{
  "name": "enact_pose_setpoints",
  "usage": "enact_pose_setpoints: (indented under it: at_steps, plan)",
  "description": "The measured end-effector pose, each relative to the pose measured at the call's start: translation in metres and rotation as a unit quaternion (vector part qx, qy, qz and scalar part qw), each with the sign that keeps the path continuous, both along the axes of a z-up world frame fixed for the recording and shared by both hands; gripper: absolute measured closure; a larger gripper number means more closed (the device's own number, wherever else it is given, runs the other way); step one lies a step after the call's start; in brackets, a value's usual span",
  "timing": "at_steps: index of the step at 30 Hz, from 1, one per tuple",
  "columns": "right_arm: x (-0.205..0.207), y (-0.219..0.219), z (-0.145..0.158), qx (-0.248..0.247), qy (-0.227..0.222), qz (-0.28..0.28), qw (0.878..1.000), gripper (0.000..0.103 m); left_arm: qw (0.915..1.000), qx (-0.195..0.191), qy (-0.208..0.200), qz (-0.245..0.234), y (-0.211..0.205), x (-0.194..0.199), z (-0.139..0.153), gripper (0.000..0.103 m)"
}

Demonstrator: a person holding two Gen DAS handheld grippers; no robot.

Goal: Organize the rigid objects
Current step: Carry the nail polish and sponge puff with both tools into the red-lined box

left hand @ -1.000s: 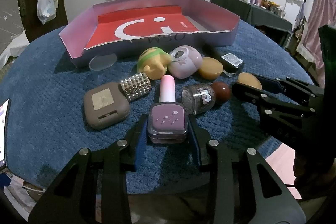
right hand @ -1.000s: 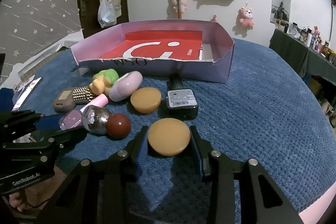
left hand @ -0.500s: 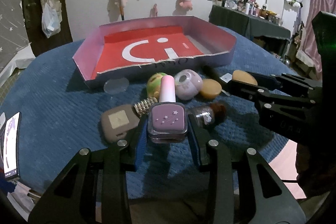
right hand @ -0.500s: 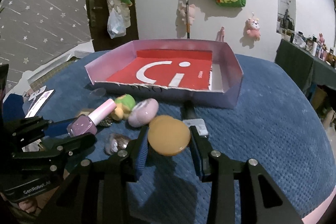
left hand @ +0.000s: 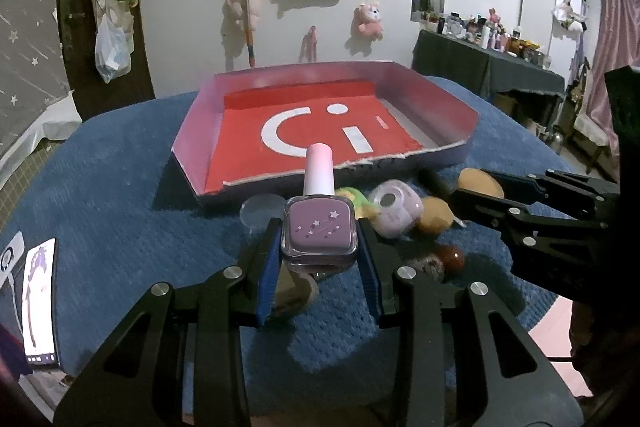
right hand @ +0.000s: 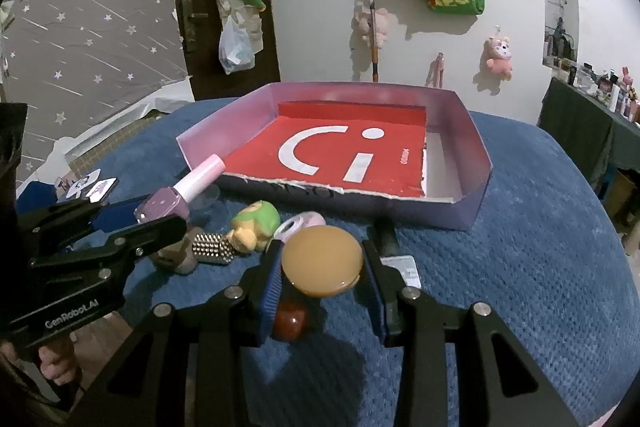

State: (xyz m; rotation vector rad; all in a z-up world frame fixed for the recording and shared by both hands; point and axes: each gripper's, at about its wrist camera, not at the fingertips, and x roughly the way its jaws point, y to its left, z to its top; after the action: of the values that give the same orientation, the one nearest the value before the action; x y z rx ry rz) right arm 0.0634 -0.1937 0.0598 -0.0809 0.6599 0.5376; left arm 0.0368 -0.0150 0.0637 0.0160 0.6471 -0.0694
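Note:
My left gripper (left hand: 319,251) is shut on a purple nail polish bottle (left hand: 319,229) with a pink cap and holds it above the blue table, short of the box. It also shows in the right wrist view (right hand: 168,205). My right gripper (right hand: 322,267) is shut on an amber round disc (right hand: 322,262), lifted above the pile; the disc also shows in the left wrist view (left hand: 480,183). The pink box (left hand: 452,103) with a red floor stands behind the pile, also seen in the right wrist view (right hand: 478,155).
On the blue cloth lie a green-yellow toy (right hand: 256,225), a pink round case (left hand: 394,213), a second amber disc (left hand: 435,219), a studded piece (right hand: 212,249), a brown ball (right hand: 289,323), a black labelled item (right hand: 400,263) and a phone (left hand: 38,291) at the left edge.
Both grippers have risen with their objects and moved toward the box. The pile on the cloth now lies lower and farther beneath them.

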Motion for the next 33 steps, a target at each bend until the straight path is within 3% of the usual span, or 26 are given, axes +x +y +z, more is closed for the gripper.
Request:
enact_pose_setpoints:
  at_steps: [33]
  plan:
    - [0.086,0.014,0.059,0.033,0.02,0.009,0.999,0.063,0.9998,-0.003,0.002,0.019,0.029,0.079,0.048,0.069]
